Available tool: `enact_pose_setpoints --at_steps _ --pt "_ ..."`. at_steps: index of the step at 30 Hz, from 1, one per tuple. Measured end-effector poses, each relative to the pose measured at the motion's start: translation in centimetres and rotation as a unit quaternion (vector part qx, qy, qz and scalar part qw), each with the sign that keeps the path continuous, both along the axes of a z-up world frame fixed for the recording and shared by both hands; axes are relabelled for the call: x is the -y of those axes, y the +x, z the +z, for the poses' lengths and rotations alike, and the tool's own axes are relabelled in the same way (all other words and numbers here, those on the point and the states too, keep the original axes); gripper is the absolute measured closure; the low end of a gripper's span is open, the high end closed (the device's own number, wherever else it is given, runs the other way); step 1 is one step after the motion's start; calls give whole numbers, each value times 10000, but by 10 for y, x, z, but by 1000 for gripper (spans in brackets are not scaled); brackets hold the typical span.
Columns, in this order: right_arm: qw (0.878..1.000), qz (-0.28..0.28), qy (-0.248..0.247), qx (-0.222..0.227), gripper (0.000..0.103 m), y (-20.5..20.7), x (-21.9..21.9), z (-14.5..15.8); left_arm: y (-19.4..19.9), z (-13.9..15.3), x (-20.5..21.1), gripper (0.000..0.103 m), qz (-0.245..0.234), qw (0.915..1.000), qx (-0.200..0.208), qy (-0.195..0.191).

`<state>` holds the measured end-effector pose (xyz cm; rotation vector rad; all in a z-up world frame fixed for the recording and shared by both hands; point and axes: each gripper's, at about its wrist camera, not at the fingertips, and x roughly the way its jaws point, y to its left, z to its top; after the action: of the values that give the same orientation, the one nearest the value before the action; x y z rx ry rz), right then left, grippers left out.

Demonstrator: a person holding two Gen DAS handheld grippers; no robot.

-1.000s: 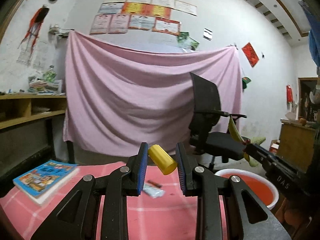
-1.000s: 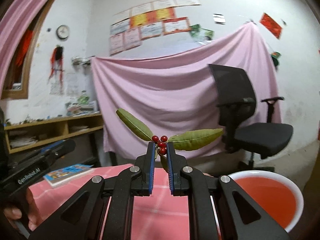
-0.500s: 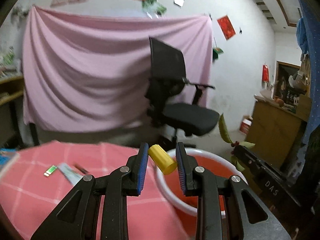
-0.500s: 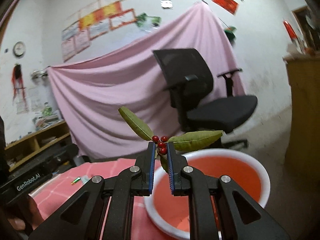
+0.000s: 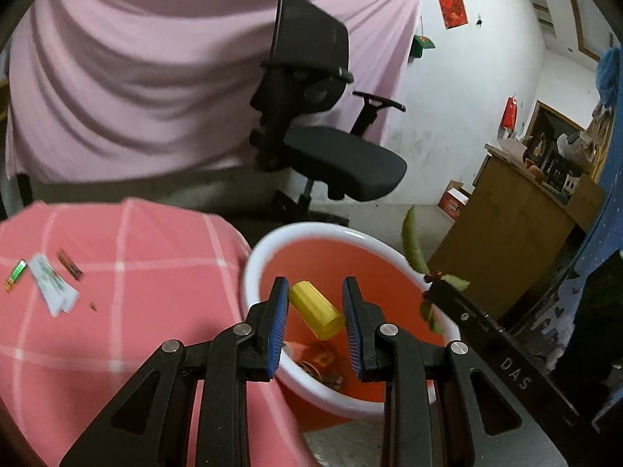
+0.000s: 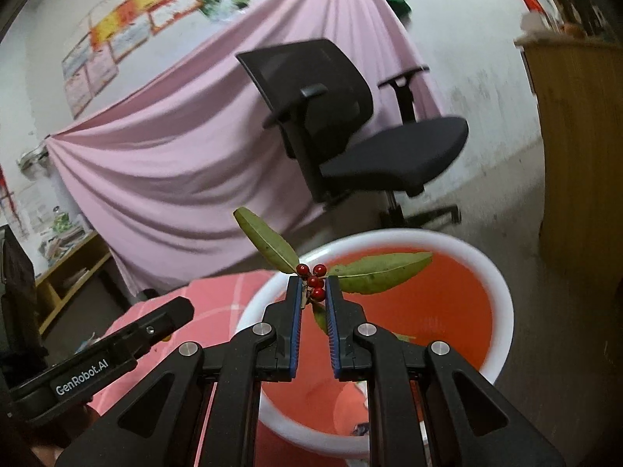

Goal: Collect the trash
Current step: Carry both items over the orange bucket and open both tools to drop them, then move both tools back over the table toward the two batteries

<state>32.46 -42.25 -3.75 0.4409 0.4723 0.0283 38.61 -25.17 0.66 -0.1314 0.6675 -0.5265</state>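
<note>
My left gripper (image 5: 314, 299) is shut on a yellow plastic cylinder (image 5: 315, 309) and holds it over the orange basin with a white rim (image 5: 253, 264). My right gripper (image 6: 312, 286) is shut on a sprig with red berries (image 6: 311, 277) and green leaves (image 6: 379, 270), also above the basin (image 6: 502, 303). The right gripper with its sprig (image 5: 414, 245) shows at the basin's right rim in the left wrist view. Some trash lies at the basin's bottom (image 5: 321, 366).
A table with a pink checked cloth (image 5: 128, 272) stands left of the basin, with small wrappers (image 5: 52, 284) on it. A black office chair (image 5: 319, 124) stands behind, before a pink sheet. A wooden cabinet (image 5: 518, 225) is at the right.
Both grippers have swung right and tilted down, from over the table to over the basin. Each keeps its hold on its item.
</note>
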Motion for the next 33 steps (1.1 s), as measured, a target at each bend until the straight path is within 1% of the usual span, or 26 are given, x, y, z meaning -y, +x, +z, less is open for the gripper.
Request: enact_pose_setpoints --at_steps 2,6,8,9,10,13,17,18,20,22,23,24,26,28,29,30,31,32,33 --pt "9999 -22 77 -103 92 1 3 -4 6 -2 4 79 -23 9999 -121 -51" --pt "9990 -146 259 -334 90 2 15 -11 12 -4 10 78 -50 9997 -218 31" --pt "9981 -230 360 -434 86 2 22 -16 13 -8 11 69 -52 9996 -280 50" --pt "9977 -258 414 -471 80 2 25 -18 15 -9 11 64 -45 9995 -312 16" --pt "9974 -276 455 -487 75 2 26 -19 15 -9 11 64 -43 9994 -334 -30" --pt "9966 -342 516 -536 75 0 32 -22 14 -8 10 64 -28 9994 -341 2" --pt "9973 -349 445 -477 75 -3 31 -20 9 -5 5 64 45 9997 -233 77" --pt "9978 -351 393 -400 75 -5 30 -18 8 -4 4 63 75 9997 -196 82" --pt "9985 -358 319 -256 73 -6 27 -13 3 2 -4 59 190 9998 -46 100" --pt "9991 -363 201 4 64 -11 22 -4 -4 7 -13 56 298 9994 125 96" --pt "9992 -359 152 91 61 -12 19 0 -8 9 -18 56 360 9991 216 109" --pt "9990 -344 52 270 58 -16 15 6 -11 13 -24 55 433 9985 313 135" --pt "9983 -323 -103 484 57 -18 6 15 -20 20 -37 54 597 9968 510 174" --pt "9967 -276 -263 714 50 -21 -4 23 -29 28 -52 47 767 9944 707 143" --pt "9957 -265 -329 819 47 -22 -9 26 -34 30 -59 46 839 9933 791 105" --pt "9943 -259 -400 949 37 -24 -15 30 -38 33 -67 45 917 9918 883 60" --pt "9933 -257 -440 1038 24 -25 -19 34 -44 36 -77 42 1003 9900 991 24" --pt "9916 -248 -477 1175 21 -27 -25 38 -48 39 -85 40 1076 9884 1075 13" --pt "9900 -234 -502 1298 20 -29 -30 41 -52 41 -94 34 1172 9861 1174 3"
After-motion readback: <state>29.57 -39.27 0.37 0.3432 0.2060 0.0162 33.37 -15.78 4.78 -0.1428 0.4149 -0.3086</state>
